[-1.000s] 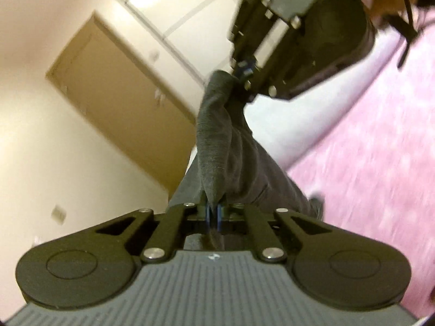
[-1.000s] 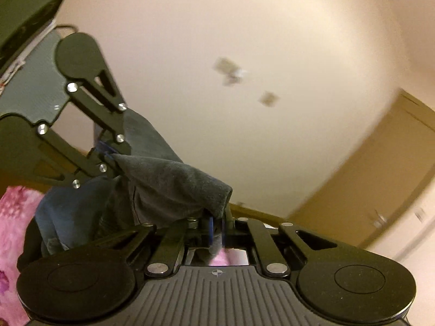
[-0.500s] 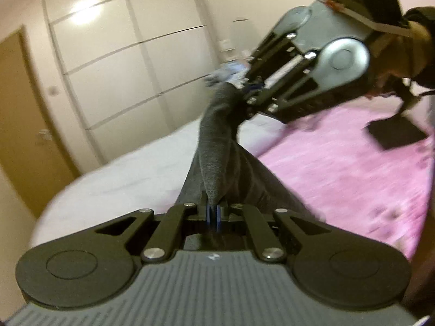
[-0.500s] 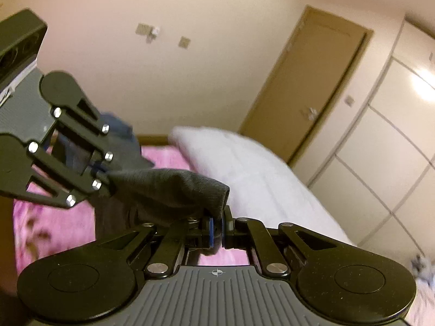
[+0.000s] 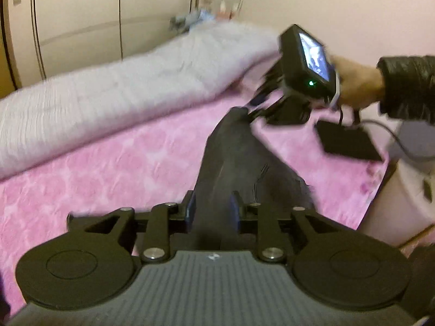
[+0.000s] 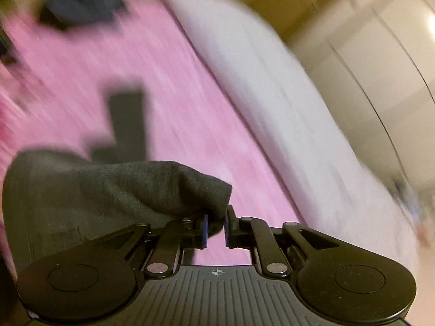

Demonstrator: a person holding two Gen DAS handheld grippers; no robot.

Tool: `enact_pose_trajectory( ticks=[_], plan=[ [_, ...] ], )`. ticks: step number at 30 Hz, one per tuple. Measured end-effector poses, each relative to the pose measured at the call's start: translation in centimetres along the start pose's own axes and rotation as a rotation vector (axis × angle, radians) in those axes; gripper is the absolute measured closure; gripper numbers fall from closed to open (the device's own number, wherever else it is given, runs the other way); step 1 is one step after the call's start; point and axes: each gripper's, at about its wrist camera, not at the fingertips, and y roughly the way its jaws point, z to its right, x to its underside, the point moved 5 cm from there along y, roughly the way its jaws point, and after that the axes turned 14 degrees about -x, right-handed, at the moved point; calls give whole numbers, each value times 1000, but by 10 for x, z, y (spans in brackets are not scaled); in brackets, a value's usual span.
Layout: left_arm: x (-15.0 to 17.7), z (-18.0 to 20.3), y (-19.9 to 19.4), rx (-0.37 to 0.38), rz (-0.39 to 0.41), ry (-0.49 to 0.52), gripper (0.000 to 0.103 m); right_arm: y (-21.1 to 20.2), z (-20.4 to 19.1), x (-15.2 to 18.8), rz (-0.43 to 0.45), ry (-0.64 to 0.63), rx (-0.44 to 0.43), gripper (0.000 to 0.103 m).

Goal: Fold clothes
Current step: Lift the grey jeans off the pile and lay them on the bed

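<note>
A dark grey garment stretches over the pink bedspread between the 2 grippers. In the left wrist view, the left gripper has its 2 blue-padded fingers spread a moderate way apart, with the near end of the garment lying in the gap between them; the cloth fills most of that gap, but whether the pads press on it cannot be told. The far end of the garment rises to a narrow tip that meets the front of the right gripper, which a hand in a dark sleeve holds from the right; its fingers are blurred in this view.

In the right wrist view, the right gripper shows its 2 fingers a narrow way apart, with a bunched corner of the garment draped over the left pad and bare pink visible in the gap below. This view is heavily blurred.

A white duvet lies along the far side of the bed, beside the pale wardrobe doors. A flat black object with a cable rests on the bedspread near the right gripper. A dark blue heap sits at the far end of the bedspread.
</note>
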Motion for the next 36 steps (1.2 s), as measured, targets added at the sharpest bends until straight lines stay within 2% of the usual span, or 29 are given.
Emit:
enact_pose_trajectory(
  ticks=[2, 3, 4, 5, 6, 7, 9, 10, 12, 14, 16, 18, 20, 22, 23, 25, 26, 27, 28, 29, 30, 31, 32, 33, 36],
  plan=[
    [25, -23, 13, -36, -59, 31, 73, 19, 11, 12, -49, 124, 40, 81],
    [34, -32, 25, -48, -87, 44, 72, 14, 14, 25, -33, 213, 12, 78],
    [41, -42, 38, -58, -112, 52, 71, 9, 16, 38, -15, 304, -21, 67],
    [51, -51, 48, -64, -133, 63, 65, 5, 11, 50, -10, 385, -54, 54],
    [60, -59, 58, -71, -152, 77, 57, 0, 5, 62, -8, 465, -85, 49],
    [69, -67, 66, -83, -156, 105, 53, -5, 2, 64, -27, 516, -99, 47],
    [85, -73, 88, -103, -146, 178, 37, 3, -23, 72, -86, 565, -127, 46],
    [94, -68, 90, -103, -136, 219, 34, 7, -41, 80, -118, 577, -142, 45],
    [114, -62, 123, -83, -150, 318, 32, 7, -73, 94, -170, 583, -156, 45],
    [130, -59, 159, -48, -202, 363, 32, 20, -109, 101, -209, 570, -181, 43],
    [137, -59, 188, -22, -219, 392, 32, 26, -137, 104, -234, 534, -198, 41],
    [144, -64, 213, -83, -236, 425, 32, 34, -162, 107, -251, 487, -208, 37],
    [147, -74, 240, -126, -288, 397, 32, 57, -184, 113, -256, 449, -228, 32],
    [150, -81, 261, -125, -358, 316, 35, 80, -195, 116, -251, 403, -248, 30],
    [152, -84, 270, -128, -382, 266, 39, 91, -200, 118, -246, 373, -255, 29],
    [155, -90, 286, -132, -432, 163, 61, 120, -212, 122, -236, 292, -256, 29],
    [158, -95, 292, -130, -466, 92, 89, 137, -219, 127, -237, 256, -260, 29],
    [160, -98, 295, -127, -490, 45, 93, 146, -222, 131, -245, 226, -273, 30],
    [157, -100, 290, -137, -489, 32, 94, 154, -225, 134, -254, 197, -288, 44],
    [154, -102, 286, -146, -489, 19, 96, 162, -228, 137, -263, 168, -304, 77],
    [151, -105, 280, -156, -484, 6, 96, 150, -212, 140, -243, 181, -290, 84],
    [141, -112, 263, -164, -455, -3, 96, 135, -192, 142, -218, 201, -271, 86],
    [131, -120, 247, -173, -426, -12, 103, 120, -172, 143, -193, 220, -252, 86],
    [121, -129, 230, -186, -398, -24, 103, 105, -152, 145, -168, 240, -233, 86],
    [86, -187, 172, -322, -320, -117, 103, 59, -92, 151, -93, 298, -176, 86]
  ],
)
